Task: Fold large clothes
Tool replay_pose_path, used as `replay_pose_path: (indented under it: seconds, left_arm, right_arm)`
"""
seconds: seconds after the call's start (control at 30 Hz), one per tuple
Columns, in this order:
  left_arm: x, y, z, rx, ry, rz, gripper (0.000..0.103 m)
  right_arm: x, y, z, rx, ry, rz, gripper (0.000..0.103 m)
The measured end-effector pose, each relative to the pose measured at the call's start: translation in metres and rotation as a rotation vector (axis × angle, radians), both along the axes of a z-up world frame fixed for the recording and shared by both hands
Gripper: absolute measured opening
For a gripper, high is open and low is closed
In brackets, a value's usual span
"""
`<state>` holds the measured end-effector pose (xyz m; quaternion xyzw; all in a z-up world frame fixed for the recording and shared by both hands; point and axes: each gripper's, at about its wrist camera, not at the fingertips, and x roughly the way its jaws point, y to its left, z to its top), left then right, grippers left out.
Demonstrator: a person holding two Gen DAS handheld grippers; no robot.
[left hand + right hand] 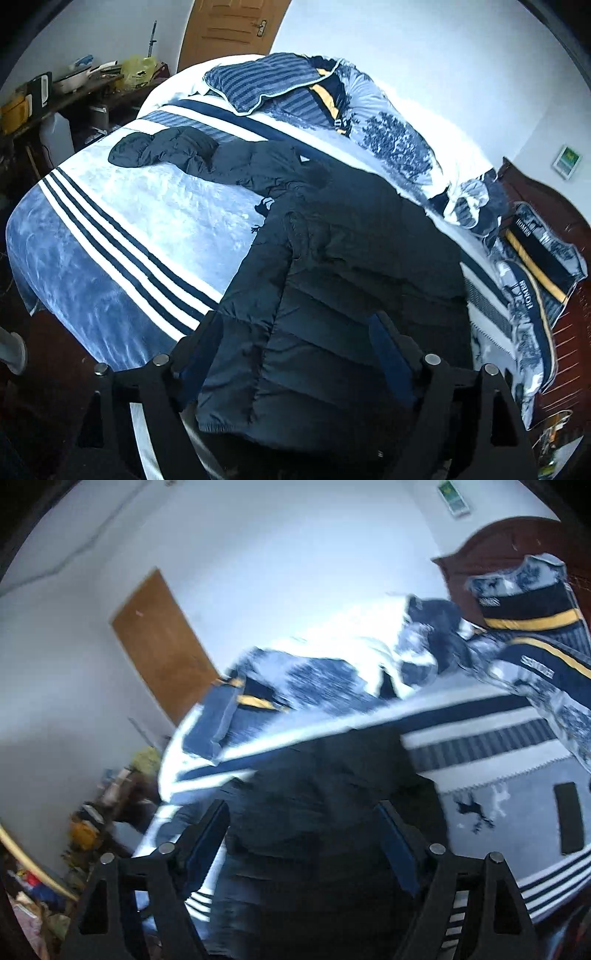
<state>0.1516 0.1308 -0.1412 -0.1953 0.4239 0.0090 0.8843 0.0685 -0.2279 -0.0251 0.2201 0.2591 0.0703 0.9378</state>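
left tool (295,354) jaws apart, empty | right tool (304,836) likewise, view blurred | puffer jacket (351,258) centre frame on bed (129,229), sleeve upper left | probably light, bulky, slick: pinch hem or cuff

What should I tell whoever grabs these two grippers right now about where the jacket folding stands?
Left gripper: open, above the jacket, nothing between its fingers.
Right gripper: open too, empty; its view is blurred.
The dark puffer jacket lies on the blue striped blanket on the bed, hem toward the grippers. One sleeve stretches out flat toward the far left; the near side looks laid over the body.
Done: at most a first side fold, as far as the left view shows.
Left: bring in the outstretched sleeve, then fold the body up from the hem.
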Motion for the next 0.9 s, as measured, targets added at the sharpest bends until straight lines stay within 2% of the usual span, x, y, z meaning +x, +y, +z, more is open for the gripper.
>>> replay_pose_path:
  seconds: [0.13,0.23,0.33,0.47,0.5,0.63,0.8,0.9]
  left_arm:
    - [-0.012,0.005,0.009,0.001,-0.015,0.045,0.088]
    - [-0.015,0.015,0.008,0.005,-0.009,0.061,0.088]
    - [-0.017,0.033,0.004,-0.068,0.002,0.078,0.088]
    - [-0.004,0.065,-0.008,-0.179,0.019,0.137,0.088]
    - [-0.001,0.071,-0.011,-0.194,0.021,0.150,0.088]
    - [0.024,0.108,-0.026,-0.231,0.038,0.223,0.088]
    - [0.066,0.163,-0.053,-0.272,0.046,0.331,0.088]
    - [0.099,0.202,-0.080,-0.301,0.098,0.420,0.088]
  right_arm:
    - [-0.009,0.037,0.013,-0.062,-0.042,0.026,0.089]
    - [0.007,0.065,-0.006,-0.108,0.018,0.065,0.089]
    - [0.038,0.087,-0.032,-0.085,0.099,0.110,0.089]
    - [0.090,0.125,-0.058,-0.212,0.148,0.145,0.089]
    - [0.102,0.132,-0.063,-0.215,0.160,0.162,0.089]
    - [0.147,0.161,-0.082,-0.177,0.203,0.258,0.089]
    - [0.197,0.197,-0.099,-0.172,0.196,0.330,0.089]
    - [0.222,0.217,-0.111,-0.167,0.195,0.366,0.089]
